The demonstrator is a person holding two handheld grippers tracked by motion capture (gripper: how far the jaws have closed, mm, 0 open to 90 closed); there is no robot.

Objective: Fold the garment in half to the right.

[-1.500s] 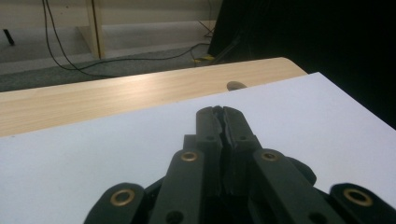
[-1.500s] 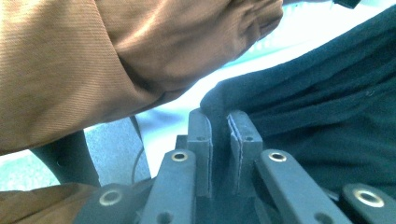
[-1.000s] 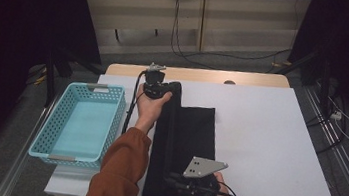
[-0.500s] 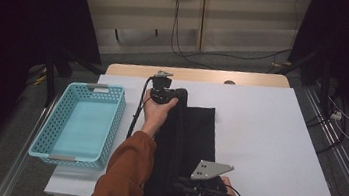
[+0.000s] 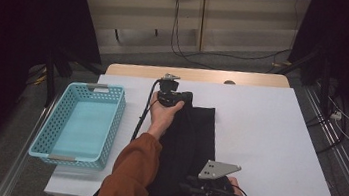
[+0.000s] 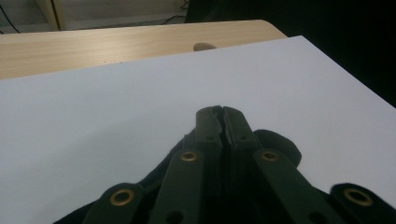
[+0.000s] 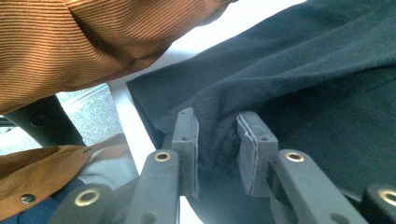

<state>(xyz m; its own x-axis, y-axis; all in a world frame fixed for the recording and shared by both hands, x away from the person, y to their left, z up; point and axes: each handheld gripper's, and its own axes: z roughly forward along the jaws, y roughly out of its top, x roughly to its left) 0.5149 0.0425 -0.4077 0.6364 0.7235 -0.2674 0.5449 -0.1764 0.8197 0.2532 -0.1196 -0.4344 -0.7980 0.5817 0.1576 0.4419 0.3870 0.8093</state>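
Black cloth point(image 5: 192, 145) flat on table point(image 5: 268, 139); left tongs point(image 6: 223, 114) clamped on its far end, right tongs point(image 7: 217, 140) just opening, fold loosely between.

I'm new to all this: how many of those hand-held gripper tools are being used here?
2. The left gripper is at the far end of the black cloth; the right gripper is at its near end, by the table's front edge.
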